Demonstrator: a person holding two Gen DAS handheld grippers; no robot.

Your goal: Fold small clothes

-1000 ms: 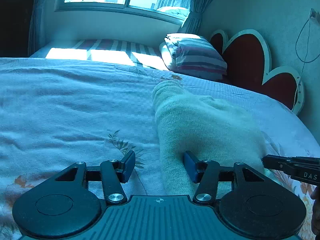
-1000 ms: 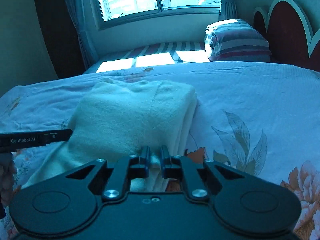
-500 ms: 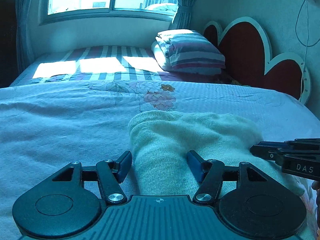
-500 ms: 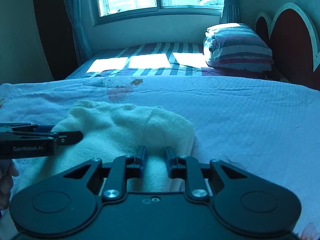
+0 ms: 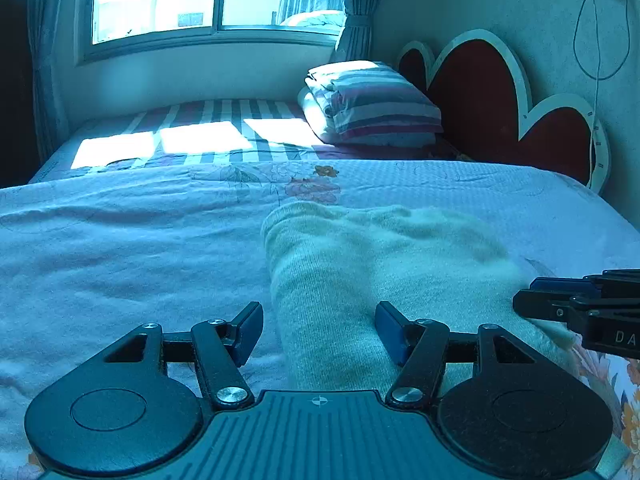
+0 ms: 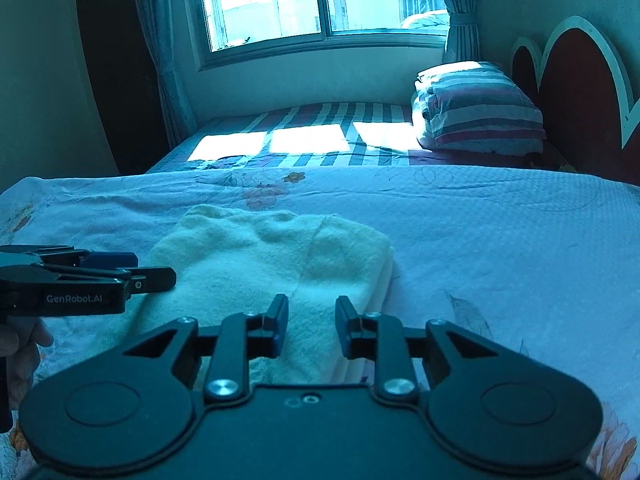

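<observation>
A folded pale-yellow knitted garment [image 6: 280, 268] is laid on the floral light-blue bedspread [image 6: 500, 240]. The left gripper [image 5: 320, 330] is held wide open around its near left edge, nothing gripped. The right gripper [image 6: 311, 326] is parted over its near end, empty. "GenRobot.AI" is printed on the left gripper's side.

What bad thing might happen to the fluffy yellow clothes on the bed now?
1. Both the left gripper and the right gripper are open, so nothing pins the folded yellow garment. Its thick, springy layers might flop back open.
2. The layers at its right edge look uneven, so the fold could end up messy.
3. The floral bedspread is soft and wrinkled, so a nudge from either gripper could drag the pile crooked.
</observation>
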